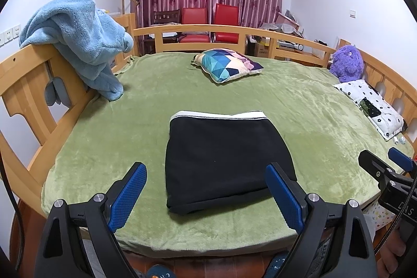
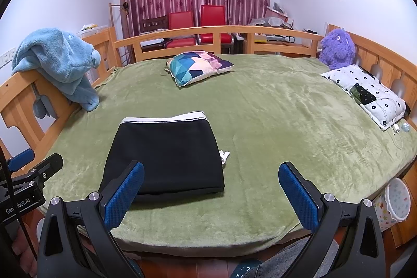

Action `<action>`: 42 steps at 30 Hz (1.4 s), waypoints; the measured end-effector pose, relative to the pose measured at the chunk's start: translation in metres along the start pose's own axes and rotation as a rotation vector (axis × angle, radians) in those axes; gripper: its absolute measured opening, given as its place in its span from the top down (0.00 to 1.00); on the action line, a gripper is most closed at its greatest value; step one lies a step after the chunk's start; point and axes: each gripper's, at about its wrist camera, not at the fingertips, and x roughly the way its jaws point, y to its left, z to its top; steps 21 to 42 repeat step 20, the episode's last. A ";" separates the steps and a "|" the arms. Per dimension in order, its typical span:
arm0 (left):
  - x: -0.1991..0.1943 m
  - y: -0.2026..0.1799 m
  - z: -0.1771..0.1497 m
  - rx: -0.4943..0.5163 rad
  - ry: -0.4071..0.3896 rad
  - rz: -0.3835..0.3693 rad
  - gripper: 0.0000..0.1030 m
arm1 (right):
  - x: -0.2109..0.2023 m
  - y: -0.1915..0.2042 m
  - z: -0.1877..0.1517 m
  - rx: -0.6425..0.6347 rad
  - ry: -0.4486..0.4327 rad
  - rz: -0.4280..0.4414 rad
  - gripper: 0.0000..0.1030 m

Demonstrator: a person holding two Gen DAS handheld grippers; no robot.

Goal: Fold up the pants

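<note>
The black pants [image 1: 221, 160] lie folded into a compact rectangle on the green blanket [image 1: 325, 127], white waistband at the far side. In the right wrist view the pants [image 2: 166, 160] sit left of centre, with a small white tag [image 2: 224, 155] poking out at their right edge. My left gripper [image 1: 206, 186] hovers open over the near edge of the bed, its blue pads [image 1: 130, 194] apart and touching nothing. My right gripper [image 2: 211, 189] is open too, held back from the bed, nothing between its fingers. Each gripper shows at the edge of the other's view.
A geometric cushion [image 1: 226, 64] lies at the far middle, a purple plush toy [image 1: 346, 63] and a floral pillow [image 1: 375, 106] at the right. A blue fleece [image 1: 78, 43] hangs over the wooden rail on the left. Red chairs [image 1: 206, 25] stand behind the bed. A starred bucket [image 2: 396, 199] stands lower right.
</note>
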 end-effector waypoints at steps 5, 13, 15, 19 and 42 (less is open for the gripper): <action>0.000 0.000 0.000 0.003 -0.003 0.002 0.10 | 0.000 0.000 0.000 0.002 0.001 -0.001 0.02; 0.004 0.001 -0.001 -0.002 0.000 0.002 0.10 | 0.001 -0.003 0.002 0.010 0.004 0.000 0.02; 0.006 0.001 0.000 -0.002 0.001 0.002 0.10 | 0.001 -0.004 0.002 0.012 0.004 0.003 0.02; 0.018 0.002 -0.001 -0.003 0.013 0.007 0.10 | 0.007 -0.002 0.004 0.012 0.010 0.004 0.02; 0.022 0.002 -0.002 -0.003 0.014 0.007 0.10 | 0.010 -0.001 0.005 0.010 0.013 0.005 0.02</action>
